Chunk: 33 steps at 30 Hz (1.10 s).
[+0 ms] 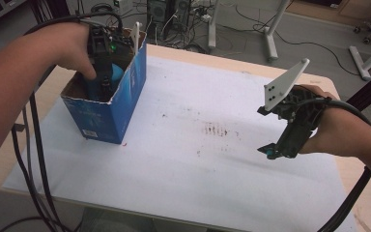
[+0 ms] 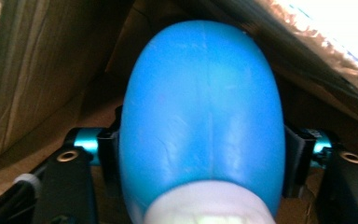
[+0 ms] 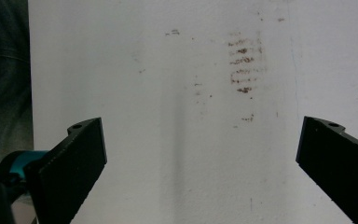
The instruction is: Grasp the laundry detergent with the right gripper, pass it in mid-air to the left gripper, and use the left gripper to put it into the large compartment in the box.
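Two tongs, one carton, one blue object, one white sheet, one table.

High view. Left tongs [image 1: 105,79], one: sunk into the open top of the blue carton [image 1: 128,104], one, which stands upright at the left end of the white sheet [image 1: 193,159]. A rounded blue object [image 1: 116,73], one, shows inside the carton just beside the tongs; the reach downward suggests it is being set in or taken out, and which of the two cannot be told. Right tongs [image 1: 269,151], one: held above the sheet at the right, well apart from the carton, probably parked clear of the left hand's work. One brown smudge patch [image 1: 216,130] lies near the sheet's middle. The sheet covers most of the table [image 1: 326,82], likely to protect it.

Left gripper view. One blue object [image 2: 203,112], smooth and egg-shaped with a pale end nearest the camera, sits between the two black jaws, which press on its flanks: the tongs are closed on it. Brown cardboard walls [image 2: 32,79] surround it, so the object is inside the carton.

Right gripper view. Two black jaws stand wide apart with nothing between them, over the bare sheet [image 3: 168,154] and its smudge patch [image 3: 243,65].
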### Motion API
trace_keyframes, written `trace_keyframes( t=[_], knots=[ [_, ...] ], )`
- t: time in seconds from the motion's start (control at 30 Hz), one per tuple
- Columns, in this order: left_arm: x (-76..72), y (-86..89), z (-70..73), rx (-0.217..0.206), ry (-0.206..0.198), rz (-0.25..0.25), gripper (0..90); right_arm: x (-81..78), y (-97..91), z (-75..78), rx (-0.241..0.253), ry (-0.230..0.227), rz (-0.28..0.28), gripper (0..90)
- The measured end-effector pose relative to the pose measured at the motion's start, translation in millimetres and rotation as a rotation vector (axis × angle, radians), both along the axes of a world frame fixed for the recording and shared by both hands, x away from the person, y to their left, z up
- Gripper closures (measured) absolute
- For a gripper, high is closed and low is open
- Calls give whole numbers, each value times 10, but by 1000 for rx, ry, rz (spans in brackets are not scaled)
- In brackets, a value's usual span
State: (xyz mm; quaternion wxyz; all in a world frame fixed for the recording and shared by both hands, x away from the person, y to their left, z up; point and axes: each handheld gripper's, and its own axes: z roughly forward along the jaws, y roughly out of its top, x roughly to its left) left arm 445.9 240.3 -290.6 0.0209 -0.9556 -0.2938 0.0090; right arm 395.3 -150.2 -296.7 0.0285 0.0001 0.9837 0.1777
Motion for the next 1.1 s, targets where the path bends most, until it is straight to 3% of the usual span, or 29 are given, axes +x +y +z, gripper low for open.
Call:
trace_keyframes(
  t=[0.23,0.47,0.63,0.7,0.9,1.1],
  knots=[
    [-10,21,105,4,-26,19,235,-7,-13,6,0,-1,2,7],
    [-23,-5,285,10,-35,19,218,-19,-30,24,6,-3,-2,7],
    [-78,-56,494,11,-50,5,216,-8,-66,37,15,-2,-8,7],
    [-111,-88,599,26,-62,-5,169,2,-87,50,20,-2,-13,7],
    [-214,-220,913,12,-74,-54,155,33,-142,99,29,-8,-23,7],
    [-309,-426,1103,0,-79,-134,112,72,-197,166,30,-15,-38,7]
  ],
)
